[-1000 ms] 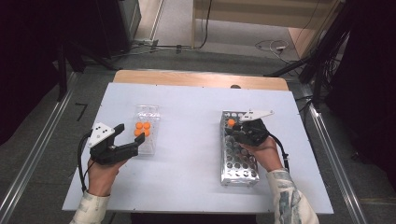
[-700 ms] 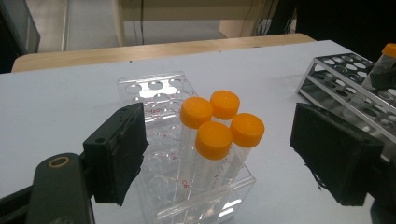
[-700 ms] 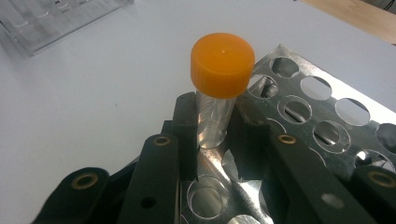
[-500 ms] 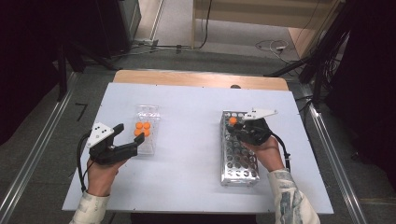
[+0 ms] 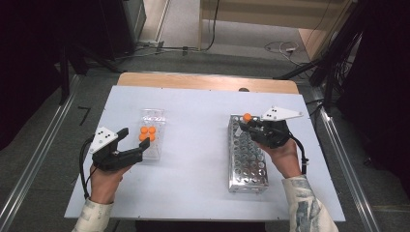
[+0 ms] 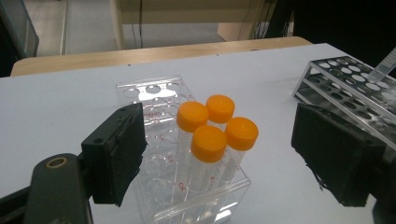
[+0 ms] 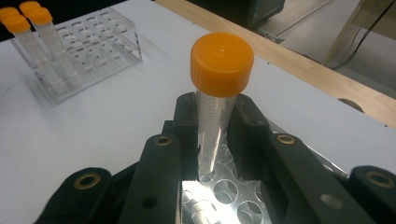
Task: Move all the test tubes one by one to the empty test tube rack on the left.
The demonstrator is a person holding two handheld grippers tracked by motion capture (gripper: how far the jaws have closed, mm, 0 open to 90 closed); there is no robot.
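An orange-capped tube stands tilted in the right claw, clamped between its jaws above the metal rack toward the surface's right edge. The left claw gapes empty beside the clear rack holding four capped tubes near the left edge.

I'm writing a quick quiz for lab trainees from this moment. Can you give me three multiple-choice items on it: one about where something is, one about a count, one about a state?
1. Where is the metal rack?
A. On the person's right side of the table
B. On the floor
C. On the clear rack

2. How many orange-capped tubes stand in the clear rack?
A. One
B. Four
C. Seven

3. What is the right tool doing?
A. Hanging open
B. Gripping a tube
C. Gripping a cable

Answers: 1 A, the high view shows it by the right hand. 2 B, the left gripper view shows four caps. 3 B, its jaws clamp the tube over the metal rack.
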